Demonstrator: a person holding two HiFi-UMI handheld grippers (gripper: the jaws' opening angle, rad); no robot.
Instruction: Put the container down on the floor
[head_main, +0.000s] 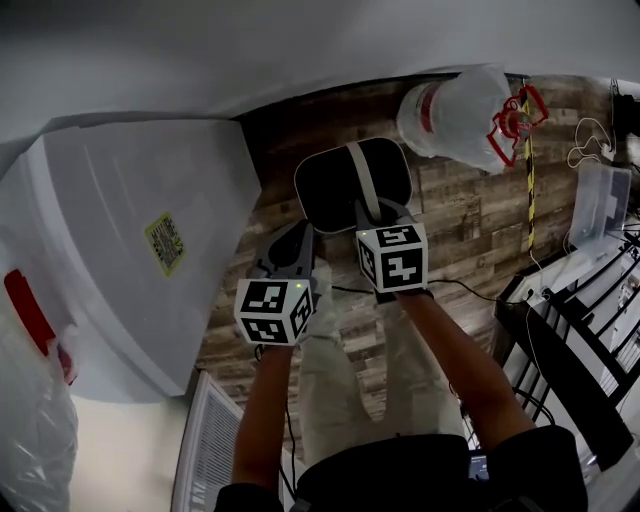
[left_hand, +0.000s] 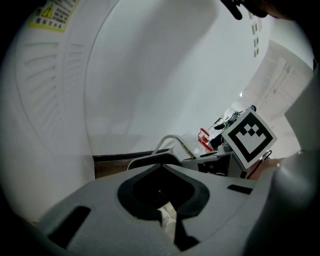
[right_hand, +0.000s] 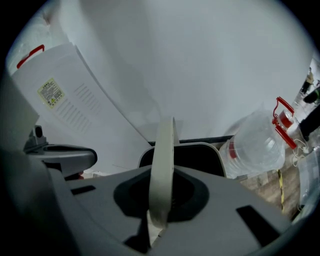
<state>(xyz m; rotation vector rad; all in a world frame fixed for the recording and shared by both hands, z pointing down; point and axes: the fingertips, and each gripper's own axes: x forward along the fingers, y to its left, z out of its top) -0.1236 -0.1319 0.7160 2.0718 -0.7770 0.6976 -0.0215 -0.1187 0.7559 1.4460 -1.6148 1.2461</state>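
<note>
A black container (head_main: 335, 185) with a grey rim hangs by its grey handle (head_main: 369, 190) above the wood-plank floor (head_main: 470, 240). My right gripper (head_main: 376, 216) is shut on that handle; in the right gripper view the strap of the handle (right_hand: 163, 165) runs up out of the closed jaws, with the container (right_hand: 200, 157) just beyond. My left gripper (head_main: 298, 238) hangs next to the container's near left edge. Its jaws look shut in the left gripper view (left_hand: 167, 212), with only a pale sliver in the slit, and the container's rim (left_hand: 150, 161) lies past them.
A big white appliance (head_main: 130, 250) with a yellow label fills the left. A clear water jug (head_main: 455, 115) with a red handle lies on the floor beyond the container. A black rack (head_main: 580, 340) and a clear plastic box (head_main: 603, 200) stand at right.
</note>
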